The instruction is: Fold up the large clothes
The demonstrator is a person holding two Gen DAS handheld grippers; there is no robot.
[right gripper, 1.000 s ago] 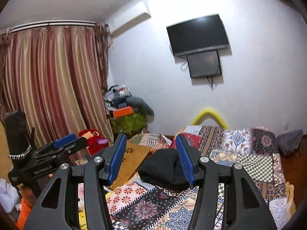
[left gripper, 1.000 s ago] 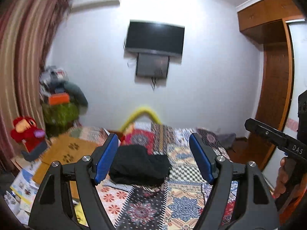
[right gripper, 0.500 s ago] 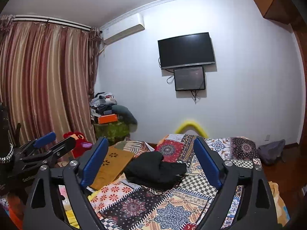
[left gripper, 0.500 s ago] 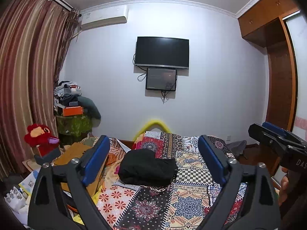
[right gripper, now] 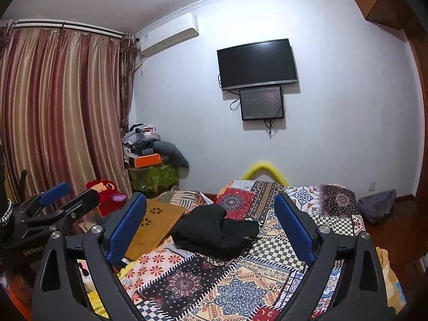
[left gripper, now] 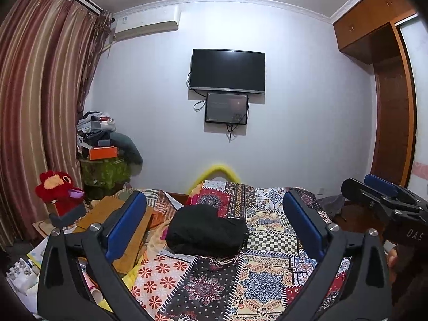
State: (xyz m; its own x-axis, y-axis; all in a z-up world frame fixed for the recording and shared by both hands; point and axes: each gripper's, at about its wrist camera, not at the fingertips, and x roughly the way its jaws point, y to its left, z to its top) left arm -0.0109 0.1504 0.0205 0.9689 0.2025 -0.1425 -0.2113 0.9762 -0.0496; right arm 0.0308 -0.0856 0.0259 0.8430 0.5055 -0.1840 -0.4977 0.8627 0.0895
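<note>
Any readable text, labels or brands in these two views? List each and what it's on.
"DAS": white letters on the body of the right gripper, cut off by the frame edge in the left wrist view.
Raised lettering on the body of the left gripper, right wrist view: too blurred to read.
Sticker on the air conditioner: too small to read.
Small screen under the TV: faint marks, unreadable.

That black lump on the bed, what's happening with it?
A person holds a gripper in each hand, both aimed at the black garment bunched on the patchwork bedspread. The left gripper and right gripper have just been opening and hold nothing. No folding has started yet.
</note>
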